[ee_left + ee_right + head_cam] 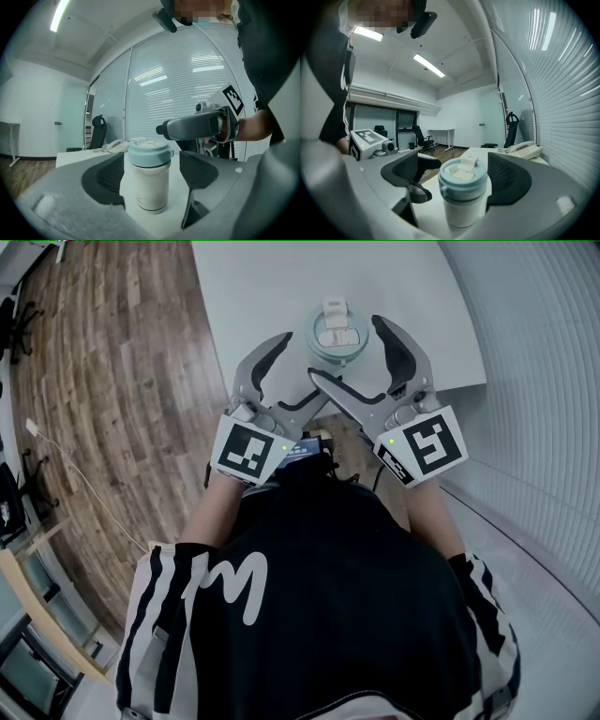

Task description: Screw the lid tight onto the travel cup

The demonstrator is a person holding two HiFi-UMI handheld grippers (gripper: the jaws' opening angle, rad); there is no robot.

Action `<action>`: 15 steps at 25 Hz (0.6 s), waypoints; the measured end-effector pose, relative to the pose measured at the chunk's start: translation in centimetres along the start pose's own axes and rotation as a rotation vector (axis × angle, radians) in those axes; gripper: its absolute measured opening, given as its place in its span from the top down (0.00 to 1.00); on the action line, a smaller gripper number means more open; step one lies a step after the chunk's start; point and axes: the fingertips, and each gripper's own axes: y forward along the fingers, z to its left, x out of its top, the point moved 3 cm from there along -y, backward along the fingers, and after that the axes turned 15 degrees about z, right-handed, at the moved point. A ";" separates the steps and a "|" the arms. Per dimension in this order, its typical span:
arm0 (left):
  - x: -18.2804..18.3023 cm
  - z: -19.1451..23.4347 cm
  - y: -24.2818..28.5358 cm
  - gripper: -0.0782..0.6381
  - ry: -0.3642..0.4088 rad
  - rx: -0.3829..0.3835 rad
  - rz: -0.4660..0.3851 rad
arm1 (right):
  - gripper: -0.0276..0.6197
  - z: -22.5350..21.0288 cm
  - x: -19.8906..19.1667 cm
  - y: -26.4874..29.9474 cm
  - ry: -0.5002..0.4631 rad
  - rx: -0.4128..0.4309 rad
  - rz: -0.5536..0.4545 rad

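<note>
The left hand-held gripper has its jaws spread wide and grips nothing. The travel cup stands upright in line with the gap, closer to the left jaw; I cannot tell whether they touch. The right hand-held gripper is also spread open, with the cup between its jaws and a gap on either side. In the head view the two inner jaws cross just in front of the cup. The pale blue lid sits on the cup, its flip cap down. The cup rests on a white counter, a desk telephone lies further along it, and a wooden floor lies to the left.
</note>
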 end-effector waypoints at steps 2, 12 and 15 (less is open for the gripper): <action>0.5 0.0 -1.1 0.37 -0.017 0.023 -0.011 | 0.27 0.3 0.3 -0.9 -0.005 0.003 -0.014; 3.0 -1.2 -4.9 0.37 -0.048 0.100 -0.057 | 0.29 1.6 1.3 -5.1 -0.010 0.024 -0.084; 2.9 -1.7 -5.4 0.37 -0.068 0.106 -0.064 | 0.31 1.7 0.9 -6.1 -0.001 0.027 -0.098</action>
